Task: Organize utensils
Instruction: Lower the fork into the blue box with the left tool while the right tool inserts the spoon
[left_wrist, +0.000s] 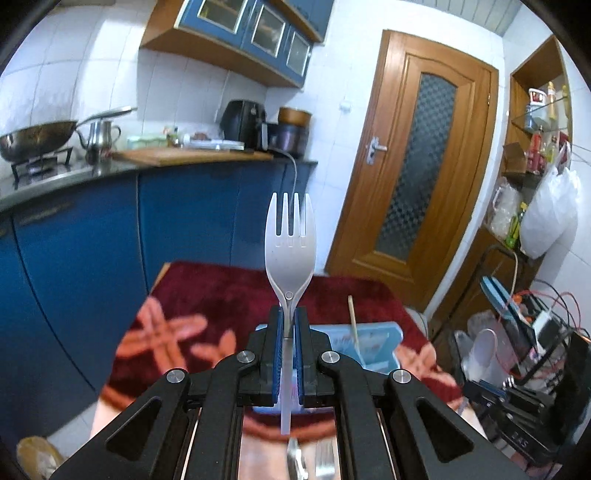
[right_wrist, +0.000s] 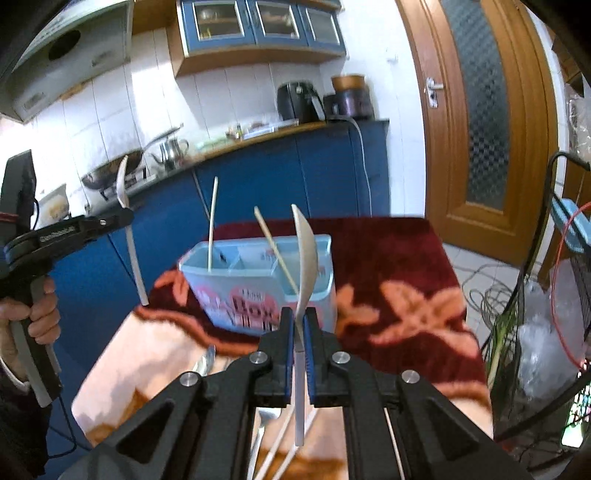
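My left gripper is shut on a white plastic fork, held upright above the table, tines up. It also shows in the right wrist view, at far left, with the fork seen side-on. My right gripper is shut on a white plastic spoon, held upright just in front of a light blue divided utensil box. The box holds two wooden chopsticks in separate compartments.
The table wears a dark red floral cloth. A metal fork and another metal utensil lie near its front edge, with loose chopsticks beside. Blue cabinets stand behind; a wire rack stands right.
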